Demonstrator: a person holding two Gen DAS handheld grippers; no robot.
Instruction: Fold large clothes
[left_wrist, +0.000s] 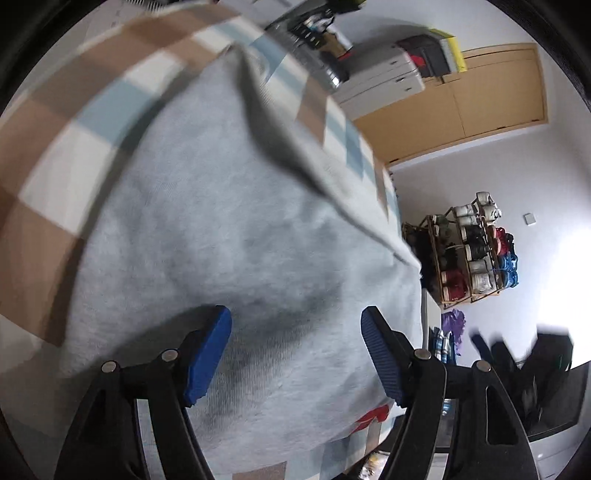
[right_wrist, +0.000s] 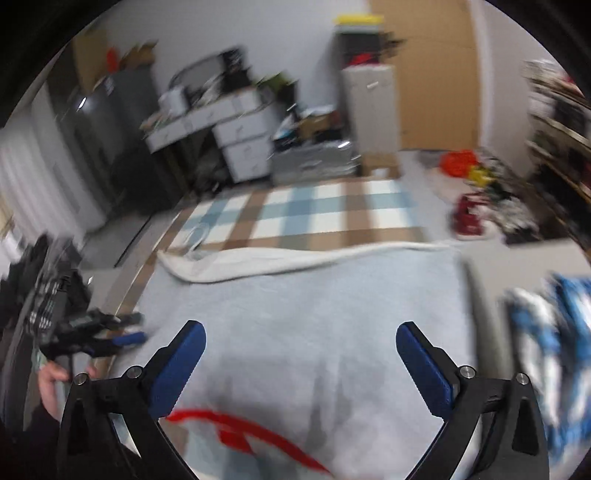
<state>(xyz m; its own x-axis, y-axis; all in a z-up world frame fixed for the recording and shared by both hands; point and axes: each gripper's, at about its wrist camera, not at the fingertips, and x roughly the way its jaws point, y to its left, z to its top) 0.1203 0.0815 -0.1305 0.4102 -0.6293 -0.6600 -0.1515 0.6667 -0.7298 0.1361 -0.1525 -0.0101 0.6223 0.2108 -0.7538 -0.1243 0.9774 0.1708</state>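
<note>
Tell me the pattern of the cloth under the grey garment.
Brown, blue and white checks; clearest in the right wrist view.

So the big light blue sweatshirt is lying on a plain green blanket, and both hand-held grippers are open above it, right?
Not quite. The blanket is checked in brown, white and blue, not plain green; the right wrist view shows it best. The rest holds: the light blue sweatshirt lies on it, and the left hand-held gripper and right hand-held gripper are both open above it.
</note>
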